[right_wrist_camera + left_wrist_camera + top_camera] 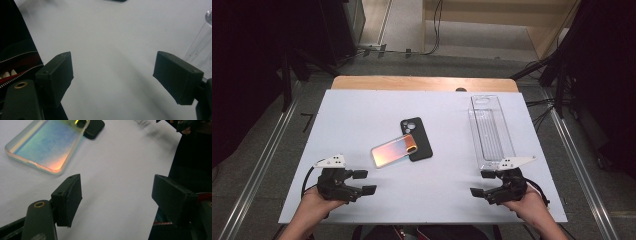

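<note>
1. Nothing appears handled yet: the iridescent, clear-edged phone case [394, 150] lies flat near the middle of the white table [362, 107], its far right corner overlapping the black phone case [417, 138] just beyond it.
2. The long clear plastic tray [490, 131] sits on the right side of the table, reaching toward the far edge, and looks empty.
3. The left gripper [360, 182] rests at the near left, jaws spread wide with nothing between them; in the left gripper view the iridescent case [47, 145] lies ahead and untouched.
4. The right gripper [482, 183] sits at the near right just before the tray's near end, likewise wide apart and empty.
5. Judging by this, picking up and moving the cases all remains to be done.
</note>
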The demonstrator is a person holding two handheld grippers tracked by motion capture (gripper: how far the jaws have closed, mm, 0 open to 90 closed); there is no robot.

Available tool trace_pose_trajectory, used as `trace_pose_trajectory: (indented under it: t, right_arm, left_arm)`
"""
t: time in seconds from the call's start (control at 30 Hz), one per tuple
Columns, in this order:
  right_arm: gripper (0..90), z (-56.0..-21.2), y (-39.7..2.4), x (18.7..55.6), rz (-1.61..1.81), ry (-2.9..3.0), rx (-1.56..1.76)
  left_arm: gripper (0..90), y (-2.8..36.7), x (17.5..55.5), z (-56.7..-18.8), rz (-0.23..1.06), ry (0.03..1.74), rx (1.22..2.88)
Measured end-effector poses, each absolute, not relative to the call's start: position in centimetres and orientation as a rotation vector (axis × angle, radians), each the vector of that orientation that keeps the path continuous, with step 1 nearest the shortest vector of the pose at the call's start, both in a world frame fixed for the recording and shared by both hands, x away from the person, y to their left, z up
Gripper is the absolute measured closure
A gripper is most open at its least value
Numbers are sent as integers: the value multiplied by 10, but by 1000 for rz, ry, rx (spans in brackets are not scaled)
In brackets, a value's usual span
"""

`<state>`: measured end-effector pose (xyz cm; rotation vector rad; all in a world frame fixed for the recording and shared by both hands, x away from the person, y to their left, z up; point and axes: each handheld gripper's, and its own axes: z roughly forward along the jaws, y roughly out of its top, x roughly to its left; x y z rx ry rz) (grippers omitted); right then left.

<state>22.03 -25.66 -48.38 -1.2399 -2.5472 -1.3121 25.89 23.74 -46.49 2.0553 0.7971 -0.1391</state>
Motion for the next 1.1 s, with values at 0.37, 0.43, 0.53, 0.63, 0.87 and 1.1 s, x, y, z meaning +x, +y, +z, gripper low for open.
trace_pose_trajectory:
  t: [0.37, 0.43, 0.53, 0.63, 0.87, 1.1]
  right_arm:
    - [144, -481, -255, 221, -1321, -2568, -1257]
    - [144, -480, -256, 221, -1329, -2567, -1252]
    - [145, -479, -256, 222, -1344, -2555, -1243]
    - [145, -480, -255, 223, -1335, -2554, -1223]
    - [145, -481, -253, 222, -1320, -2559, -1206]
    - [145, -482, -254, 223, -1311, -2558, -1210]
  left_arm:
    - [245, 237, 260, -465, -147, 818, 2048]
    - [246, 237, 260, -465, -155, 816, 2047]
    - [246, 237, 261, -466, -147, 815, 2049]
    - [246, 239, 262, -465, -148, 820, 2031]
    - [245, 237, 262, -465, -149, 805, 2045]
    - [245, 237, 262, -465, -148, 806, 2047]
